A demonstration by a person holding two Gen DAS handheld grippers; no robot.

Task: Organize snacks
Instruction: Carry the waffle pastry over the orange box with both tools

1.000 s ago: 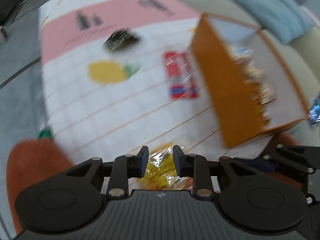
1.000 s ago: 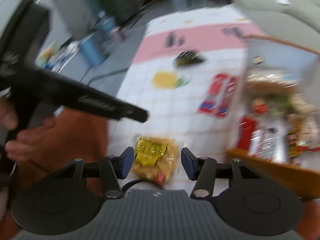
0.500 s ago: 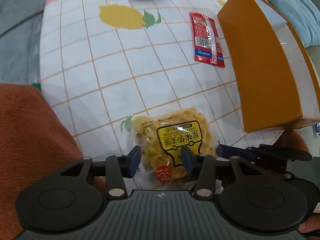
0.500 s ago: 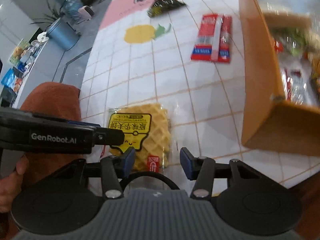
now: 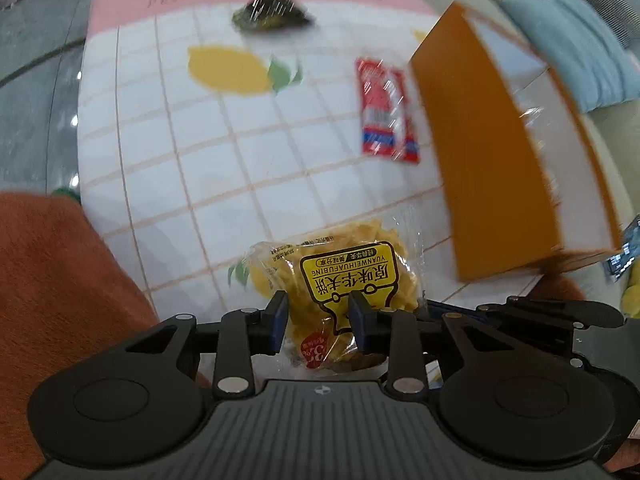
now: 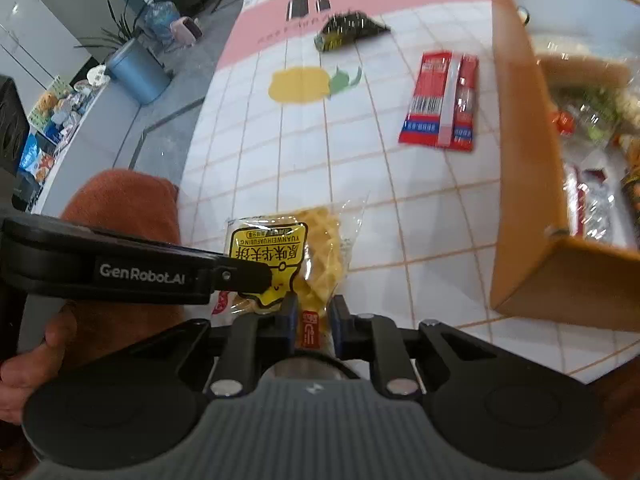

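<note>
A: In the left wrist view, the waffle packet [image 5: 344, 280] lies low in the centre of the frame on the lemon-print tablecloth [image 5: 168, 160]. The left gripper [image 5: 320, 318] straddles the packet's near end and its jaws are closing, 1 blue pad on each side of the wrapper. I judge they pinch it, though blur hides firm contact.

B: Why 2 grippers on 1 packet?

A: My guess: the wrapper is slack and crinkly, so gripping it at 2 spots keeps it from sagging on the way to the orange box [image 5: 500, 168] at the right of the frame. The red sachet [image 5: 386, 112] lies just left of that box, and a dark packet [image 5: 272, 16] sits upper centre, both not yet collected.

B: And the right wrist view?

A: The right gripper [image 6: 314, 322] is at lower centre, jaws closing and nearly together, nipping the packet's near edge by its red label. The left tool's arm crosses from the left edge, its tip over the yellow label.

B: The hands?

A: Both tools tilt steeply down at the table. A hand [image 6: 32, 364] grips the left tool's handle at the lower left, beside a rust-orange cushion [image 6: 124, 208]. The box, at the right edge, already holds assorted snacks.
</note>
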